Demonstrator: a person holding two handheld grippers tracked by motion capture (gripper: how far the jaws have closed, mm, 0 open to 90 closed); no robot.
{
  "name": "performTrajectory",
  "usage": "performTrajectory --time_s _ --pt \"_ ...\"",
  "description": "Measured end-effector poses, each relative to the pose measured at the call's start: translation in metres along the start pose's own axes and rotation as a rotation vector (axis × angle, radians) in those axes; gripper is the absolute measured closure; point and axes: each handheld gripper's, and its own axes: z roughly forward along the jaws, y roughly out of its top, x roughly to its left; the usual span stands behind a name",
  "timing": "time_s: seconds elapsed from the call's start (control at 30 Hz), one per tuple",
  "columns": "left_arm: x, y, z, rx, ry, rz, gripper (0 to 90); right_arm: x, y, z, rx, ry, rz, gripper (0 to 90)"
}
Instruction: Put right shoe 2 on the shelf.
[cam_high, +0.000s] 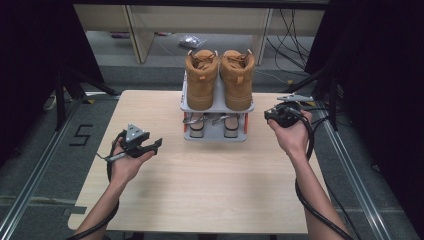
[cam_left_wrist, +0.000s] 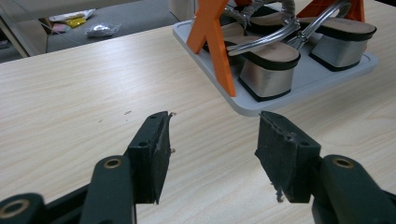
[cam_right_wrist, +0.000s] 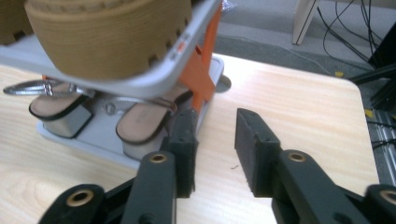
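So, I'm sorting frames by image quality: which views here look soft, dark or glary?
High view: table evenly lit and fairly sharp, surroundings dark. Left gripper view: black jaws in focus, silver sandal heels show soft sheen, no harsh glare. Right gripper view: tan boot sole close to the lens and blurred, right gripper slightly soft.

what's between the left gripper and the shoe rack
Nothing: only bare tabletop lies between the open left gripper and the shoe rack, as the left gripper view shows.
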Motion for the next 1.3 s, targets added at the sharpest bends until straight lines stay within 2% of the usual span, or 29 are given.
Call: performTrajectory --time_s 0.07,0.1,0.2,0.23,0.27,0.3,0.33,0.4,0.43,0.53,0.57,0.63,0.7,0.73,0.77,0.8,0.83,0.87,0.93,0.97,1.0,1.07,1.13,1.2,1.23,1.27,1.3 --pt "0.002 -0.002 -0.003 -0.004 0.010 -0.004 43.6 -0.004 -0.006 -0.003 0.009 -0.006 -0.020 65.4" --pt "0.003 -0.003 -0.004 -0.010 0.009 -0.010 43.5 -0.007 -0.014 -0.004 0.013 0.009 -0.012 62.5" --pt "0.006 -0.007 -0.008 -0.013 0.014 -0.012 43.5 -0.010 -0.024 -0.005 0.021 0.008 -0.022 61.0" --pt "0.007 -0.009 -0.010 -0.013 0.019 -0.018 43.5 -0.012 -0.028 -0.006 0.025 0.010 -0.017 60.6" --pt "0.008 -0.011 -0.010 -0.014 0.020 -0.022 43.5 -0.011 -0.033 -0.008 0.040 -0.001 0.011 60.1" --pt "0.009 -0.013 -0.011 -0.016 0.021 -0.026 43.5 -0.013 -0.038 -0.007 0.029 0.003 0.014 59.5" --pt "0.010 -0.015 -0.012 -0.016 0.021 -0.030 43.5 -0.017 -0.042 -0.007 0.029 0.005 -0.011 58.5" --pt "0.012 -0.020 -0.015 -0.015 0.028 -0.039 43.5 -0.019 -0.052 -0.010 0.046 0.004 0.010 56.4" --pt "0.013 -0.025 -0.017 -0.020 0.030 -0.046 43.5 -0.022 -0.062 -0.010 0.043 0.012 0.010 55.5" --pt "0.014 -0.031 -0.019 -0.020 0.033 -0.052 43.5 -0.026 -0.073 -0.011 0.041 0.017 0.001 54.8" --pt "0.014 -0.036 -0.020 -0.021 0.030 -0.061 43.4 -0.029 -0.083 -0.012 0.031 0.010 0.007 54.1" --pt "0.015 -0.039 -0.020 -0.023 0.025 -0.063 43.4 -0.031 -0.088 -0.013 0.037 -0.001 0.007 53.6" --pt "0.014 -0.045 -0.020 -0.031 0.028 -0.072 43.5 -0.031 -0.099 -0.016 0.045 -0.008 0.055 52.8" --pt "0.014 -0.049 -0.020 -0.039 0.028 -0.079 43.5 -0.033 -0.104 -0.017 0.040 -0.009 0.063 52.5" --pt "0.013 -0.054 -0.020 -0.045 0.030 -0.091 43.6 -0.038 -0.116 -0.017 0.039 -0.020 0.051 52.1" --pt "0.013 -0.054 -0.020 -0.045 0.030 -0.091 43.6 -0.038 -0.116 -0.017 0.039 -0.020 0.051 52.1" --pt "0.014 -0.057 -0.020 -0.050 0.029 -0.092 43.6 -0.042 -0.128 -0.019 0.043 -0.016 0.073 51.9" --pt "0.013 -0.059 -0.020 -0.046 0.030 -0.092 43.6 -0.042 -0.128 -0.019 0.043 -0.016 0.073 51.9" --pt "0.013 -0.062 -0.020 -0.041 0.026 -0.088 43.5 -0.046 -0.140 -0.017 0.029 -0.033 0.079 51.5" --pt "0.013 -0.063 -0.020 -0.049 0.026 -0.090 43.5 -0.046 -0.145 -0.019 0.046 -0.031 0.101 51.2" --pt "0.013 -0.064 -0.021 -0.046 0.035 -0.092 43.5 -0.047 -0.152 -0.016 0.022 -0.030 0.091 51.0" --pt "0.013 -0.066 -0.022 -0.062 0.042 -0.092 43.7 -0.046 -0.164 -0.018 0.045 -0.034 0.114 50.8" --pt "0.013 -0.068 -0.022 -0.082 0.048 -0.091 43.9 -0.044 -0.176 -0.016 0.022 -0.039 0.120 50.4" --pt "0.012 -0.069 -0.023 -0.099 0.052 -0.093 43.9 -0.043 -0.178 -0.016 0.010 -0.042 0.125 50.2" --pt "0.012 -0.070 -0.024 -0.104 0.050 -0.097 43.4 -0.039 -0.184 -0.015 -0.021 -0.045 0.155 49.9" --pt "0.011 -0.071 -0.024 -0.113 0.039 -0.105 43.4 -0.039 -0.184 -0.015 -0.021 -0.045 0.155 49.9" --pt "0.010 -0.072 -0.024 -0.117 0.041 -0.111 43.3 -0.039 -0.182 -0.015 -0.002 -0.054 0.136 49.9"
